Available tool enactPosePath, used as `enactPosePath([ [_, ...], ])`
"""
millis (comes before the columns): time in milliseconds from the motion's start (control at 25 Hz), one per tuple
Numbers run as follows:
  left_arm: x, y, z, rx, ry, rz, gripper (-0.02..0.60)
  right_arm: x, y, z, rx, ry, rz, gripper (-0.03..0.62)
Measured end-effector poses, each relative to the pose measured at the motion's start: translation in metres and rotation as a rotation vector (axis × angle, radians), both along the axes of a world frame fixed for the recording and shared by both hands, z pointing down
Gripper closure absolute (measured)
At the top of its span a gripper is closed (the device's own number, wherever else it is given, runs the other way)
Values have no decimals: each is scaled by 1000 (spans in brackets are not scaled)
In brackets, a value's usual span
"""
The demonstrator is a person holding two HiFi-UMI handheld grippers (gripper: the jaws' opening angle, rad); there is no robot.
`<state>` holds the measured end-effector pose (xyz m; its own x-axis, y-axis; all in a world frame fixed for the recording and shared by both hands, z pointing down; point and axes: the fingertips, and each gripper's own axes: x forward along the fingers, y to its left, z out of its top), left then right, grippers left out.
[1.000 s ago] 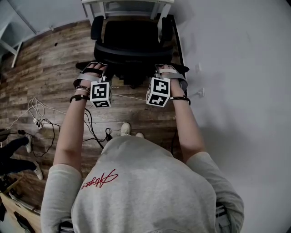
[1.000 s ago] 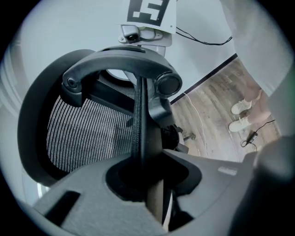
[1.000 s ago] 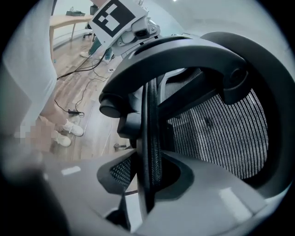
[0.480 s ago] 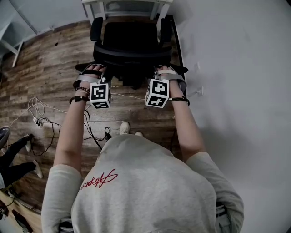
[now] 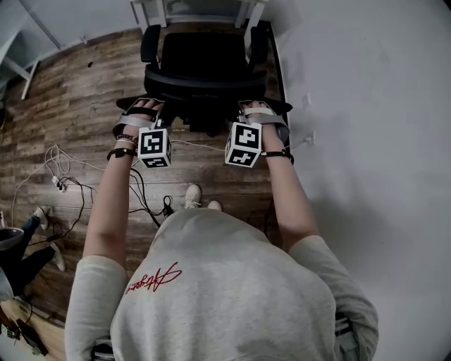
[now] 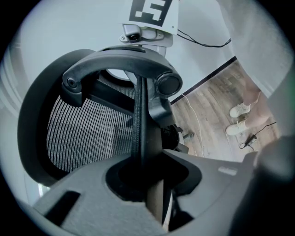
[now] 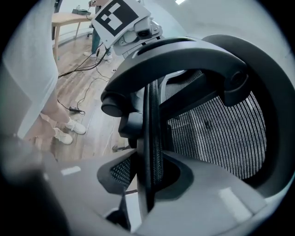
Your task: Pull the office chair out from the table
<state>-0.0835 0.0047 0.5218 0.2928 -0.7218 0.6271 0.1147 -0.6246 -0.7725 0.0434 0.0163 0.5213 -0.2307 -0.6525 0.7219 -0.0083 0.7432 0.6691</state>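
The black office chair stands on the wood floor with its seat toward the white table at the top of the head view. My left gripper and right gripper sit on the left and right parts of the backrest's top edge. In the left gripper view, my left gripper is shut on the backrest's rim, with the mesh back to the left. In the right gripper view, my right gripper is shut on the same rim, with the mesh to the right.
A white wall runs close along the chair's right side. Cables trail over the floor at the left. Another person's legs show at the lower left. My own shoes are just behind the chair's base.
The chair has come slightly away from the table with both grippers still clamped on its backrest. The person at the lower left has shifted.
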Motion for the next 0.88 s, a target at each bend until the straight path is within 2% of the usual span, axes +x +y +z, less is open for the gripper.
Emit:
enactPosePath([
  [880,1,34,-3,-3,3,-8,489,-2,32,-8,15,-5,-14,497],
])
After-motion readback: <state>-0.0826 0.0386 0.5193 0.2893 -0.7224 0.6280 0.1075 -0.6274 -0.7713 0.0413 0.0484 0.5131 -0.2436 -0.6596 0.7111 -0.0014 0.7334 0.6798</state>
